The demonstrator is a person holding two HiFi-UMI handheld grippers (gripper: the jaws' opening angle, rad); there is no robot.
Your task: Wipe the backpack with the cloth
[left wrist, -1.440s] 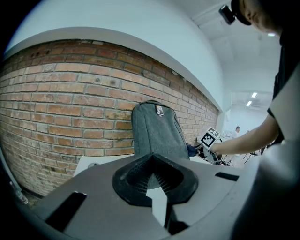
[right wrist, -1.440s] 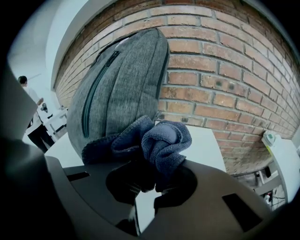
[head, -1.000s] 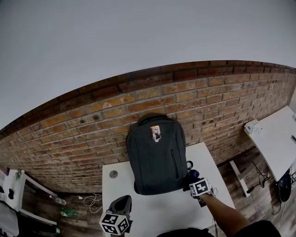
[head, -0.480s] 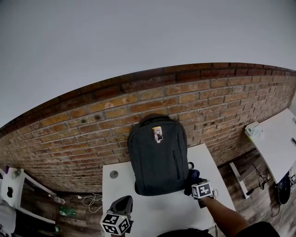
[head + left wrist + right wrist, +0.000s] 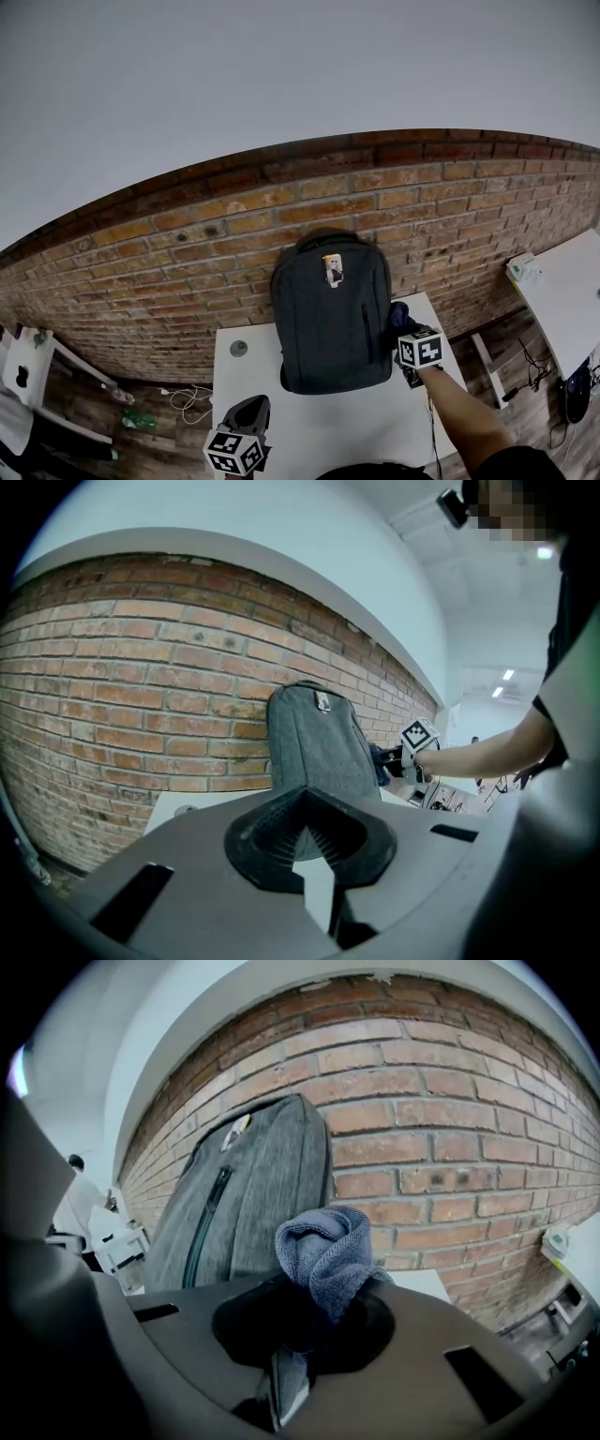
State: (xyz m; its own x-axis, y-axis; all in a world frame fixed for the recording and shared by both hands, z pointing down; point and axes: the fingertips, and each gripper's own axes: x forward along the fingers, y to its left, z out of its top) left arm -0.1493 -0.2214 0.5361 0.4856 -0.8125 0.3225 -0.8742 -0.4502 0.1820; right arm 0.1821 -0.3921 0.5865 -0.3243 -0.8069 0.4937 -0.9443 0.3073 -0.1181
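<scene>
A dark grey backpack (image 5: 333,319) stands upright on the white table (image 5: 328,422), leaning against the brick wall. A small tag hangs near its top. My right gripper (image 5: 405,326) is at the backpack's right side, about halfway up, shut on a bunched blue-grey cloth (image 5: 323,1255). In the right gripper view the cloth bulges out above the jaws, with the backpack (image 5: 239,1194) and its zip just to the left. My left gripper (image 5: 248,417) is held low over the table's front left, apart from the backpack (image 5: 314,742). Its fingertips meet and it holds nothing.
A round cable hole (image 5: 239,348) sits at the table's back left. The brick wall (image 5: 187,262) runs right behind the backpack. A second white desk (image 5: 562,291) stands at the right, a white shelf (image 5: 23,366) at the left, cables (image 5: 183,403) on the floor.
The right gripper with the cloth has moved up along the backpack's right side, from near its bottom corner towards the middle. The left gripper has stayed put.
</scene>
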